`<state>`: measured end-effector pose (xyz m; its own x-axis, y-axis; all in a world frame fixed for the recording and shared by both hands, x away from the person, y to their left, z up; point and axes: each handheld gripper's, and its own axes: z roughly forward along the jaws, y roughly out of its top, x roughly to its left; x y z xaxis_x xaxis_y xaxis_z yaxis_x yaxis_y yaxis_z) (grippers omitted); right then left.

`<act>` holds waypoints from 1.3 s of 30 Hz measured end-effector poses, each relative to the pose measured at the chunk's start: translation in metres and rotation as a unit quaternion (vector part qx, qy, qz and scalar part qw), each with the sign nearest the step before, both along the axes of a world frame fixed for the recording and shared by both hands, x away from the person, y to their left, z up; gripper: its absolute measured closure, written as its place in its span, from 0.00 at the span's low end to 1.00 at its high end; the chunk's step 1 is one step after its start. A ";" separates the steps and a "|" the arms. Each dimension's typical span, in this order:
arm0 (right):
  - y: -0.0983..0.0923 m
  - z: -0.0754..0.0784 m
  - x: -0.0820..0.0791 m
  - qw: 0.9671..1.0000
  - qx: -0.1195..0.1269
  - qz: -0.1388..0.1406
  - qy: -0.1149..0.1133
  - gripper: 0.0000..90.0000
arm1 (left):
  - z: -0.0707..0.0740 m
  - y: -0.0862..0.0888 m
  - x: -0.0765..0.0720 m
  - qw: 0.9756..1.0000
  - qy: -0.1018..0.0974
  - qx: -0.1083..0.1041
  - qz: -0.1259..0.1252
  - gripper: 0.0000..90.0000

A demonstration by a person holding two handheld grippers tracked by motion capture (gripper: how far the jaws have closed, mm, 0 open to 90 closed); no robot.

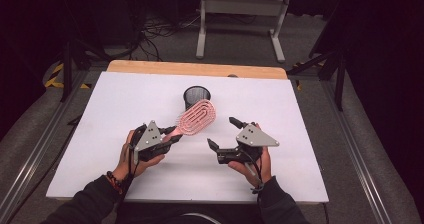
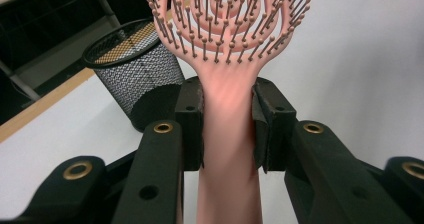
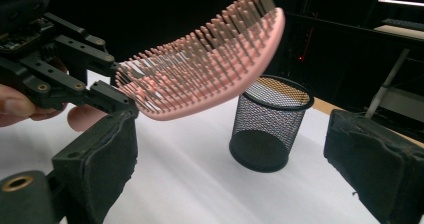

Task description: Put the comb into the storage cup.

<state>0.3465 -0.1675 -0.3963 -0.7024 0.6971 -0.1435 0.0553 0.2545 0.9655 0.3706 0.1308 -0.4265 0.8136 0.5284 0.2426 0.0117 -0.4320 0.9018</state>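
A pink hairbrush [image 1: 196, 116] with a vented head hangs above the white board, held by its handle. My left gripper [image 1: 173, 134] is shut on that handle [image 2: 227, 134], pads pressed on both sides, bristles [image 2: 225, 19] facing the camera. The brush head [image 3: 205, 71] points up and away toward a black mesh cup [image 1: 196, 96], which stands upright just beyond it. My right gripper [image 1: 223, 132] is open to the right of the brush, nothing between its padded fingers [image 3: 107, 159]. In the right gripper view the left gripper [image 3: 112, 96] and the cup [image 3: 267, 129] sit ahead.
The white board [image 1: 125, 149] covers a wooden table [image 1: 195, 68]. A person's hands [image 1: 131, 164] and dark sleeves come in from the bottom edge. A grey desk frame [image 1: 240, 19] and cables stand on the floor beyond the table.
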 end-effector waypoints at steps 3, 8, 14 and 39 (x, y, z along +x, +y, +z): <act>0.004 0.002 0.001 1.000 0.003 0.007 -0.001 0.09 | 0.000 -0.002 0.001 1.000 -0.007 -0.010 0.001 0.77; 0.008 0.007 0.003 1.000 0.008 0.013 -0.003 0.09 | -0.001 -0.002 0.002 1.000 -0.013 -0.018 0.004 0.77; 0.013 0.015 0.005 0.998 0.043 0.034 0.020 0.10 | 0.006 0.004 0.000 0.999 -0.008 -0.045 0.019 0.77; 0.035 0.041 0.018 0.997 0.077 0.027 0.006 0.08 | 0.003 -0.008 0.007 0.996 -0.048 -0.066 0.037 0.77</act>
